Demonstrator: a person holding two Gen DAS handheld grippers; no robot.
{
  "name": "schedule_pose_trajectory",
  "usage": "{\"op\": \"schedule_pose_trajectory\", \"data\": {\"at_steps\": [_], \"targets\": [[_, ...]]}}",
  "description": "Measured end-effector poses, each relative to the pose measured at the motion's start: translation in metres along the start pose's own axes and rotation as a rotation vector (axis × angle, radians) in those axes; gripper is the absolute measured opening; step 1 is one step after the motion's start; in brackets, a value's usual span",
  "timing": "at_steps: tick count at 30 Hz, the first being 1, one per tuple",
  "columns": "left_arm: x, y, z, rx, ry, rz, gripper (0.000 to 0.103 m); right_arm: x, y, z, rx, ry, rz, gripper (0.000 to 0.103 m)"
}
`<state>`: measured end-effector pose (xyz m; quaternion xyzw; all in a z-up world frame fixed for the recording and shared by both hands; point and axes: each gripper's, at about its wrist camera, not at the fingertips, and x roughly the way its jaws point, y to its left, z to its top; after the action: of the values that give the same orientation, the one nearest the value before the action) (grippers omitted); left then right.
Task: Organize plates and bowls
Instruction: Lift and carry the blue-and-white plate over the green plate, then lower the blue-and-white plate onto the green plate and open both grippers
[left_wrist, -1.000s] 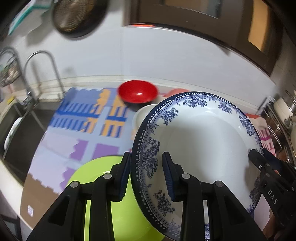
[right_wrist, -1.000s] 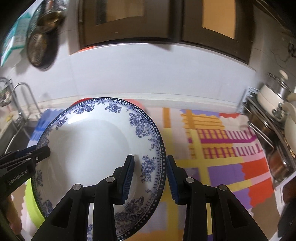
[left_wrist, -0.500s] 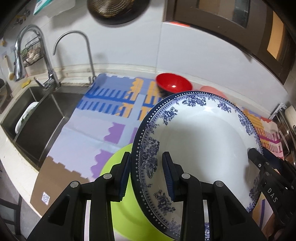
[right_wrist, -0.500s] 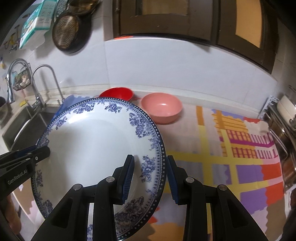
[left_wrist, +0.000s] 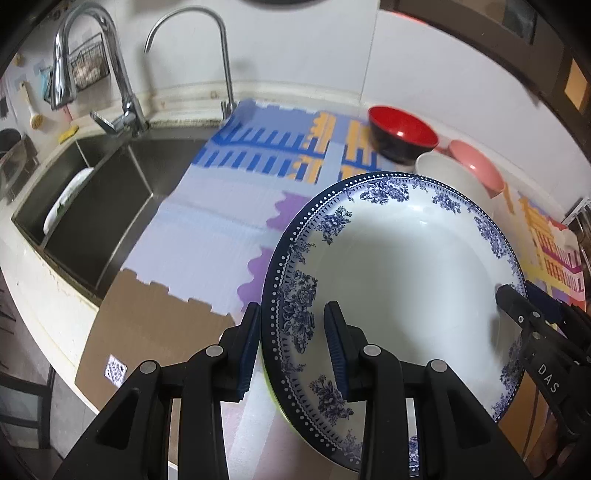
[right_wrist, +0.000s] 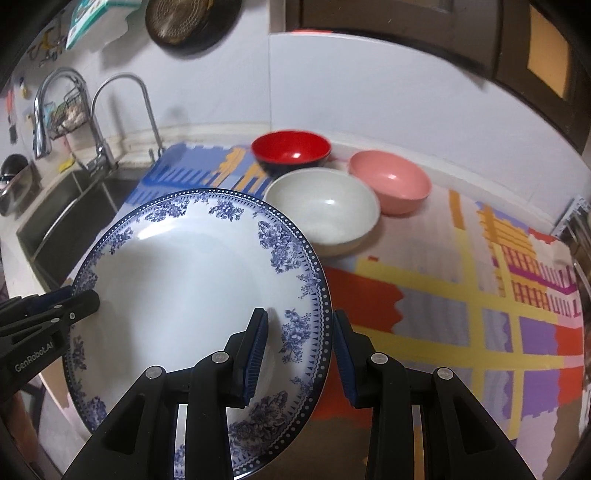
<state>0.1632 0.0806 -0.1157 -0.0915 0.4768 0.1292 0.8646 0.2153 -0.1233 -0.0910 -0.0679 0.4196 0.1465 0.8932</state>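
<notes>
A large white plate with a blue floral rim (left_wrist: 399, 280) is held in the air between both grippers; it also shows in the right wrist view (right_wrist: 184, 288). My left gripper (left_wrist: 293, 332) is shut on its left rim. My right gripper (right_wrist: 297, 339) is shut on its right rim. A thin green edge (left_wrist: 267, 384) shows under the plate. Behind it on the mat stand a red bowl (right_wrist: 290, 150), a white bowl (right_wrist: 322, 208) and a pink bowl (right_wrist: 390, 184), close together.
A sink (left_wrist: 88, 210) with two faucets (left_wrist: 122, 81) lies at the left, a white dish (left_wrist: 66, 203) inside it. A colourful foam mat (right_wrist: 461, 280) covers the counter. A dish rack (right_wrist: 580, 229) stands at the far right. A pan (right_wrist: 184, 22) hangs on the wall.
Both grippers have tilted downward with the plate; the bowls, mat and sink have come more into view. The green plate under it is now almost hidden. The grip is unchanged.
</notes>
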Motion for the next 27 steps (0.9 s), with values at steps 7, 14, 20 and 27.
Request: {"op": "schedule_pose_trajectory", "data": {"at_steps": [7,14,20,27], "targets": [[0.018,0.001,-0.005,0.002,0.049,-0.001,0.034,0.019,0.004,-0.007,0.001,0.061,0.0,0.036],[0.031,0.001,-0.008,0.001,0.089,-0.002,0.034,0.034,0.003,-0.013,0.015,0.111,0.008,0.037],[0.036,0.0,-0.009,0.002,0.102,0.001,0.034,0.043,0.003,-0.016,0.02,0.134,0.013,0.037],[0.042,0.001,-0.01,-0.002,0.117,0.012,0.035,0.05,0.004,-0.019,0.018,0.153,0.016,0.039]]}}
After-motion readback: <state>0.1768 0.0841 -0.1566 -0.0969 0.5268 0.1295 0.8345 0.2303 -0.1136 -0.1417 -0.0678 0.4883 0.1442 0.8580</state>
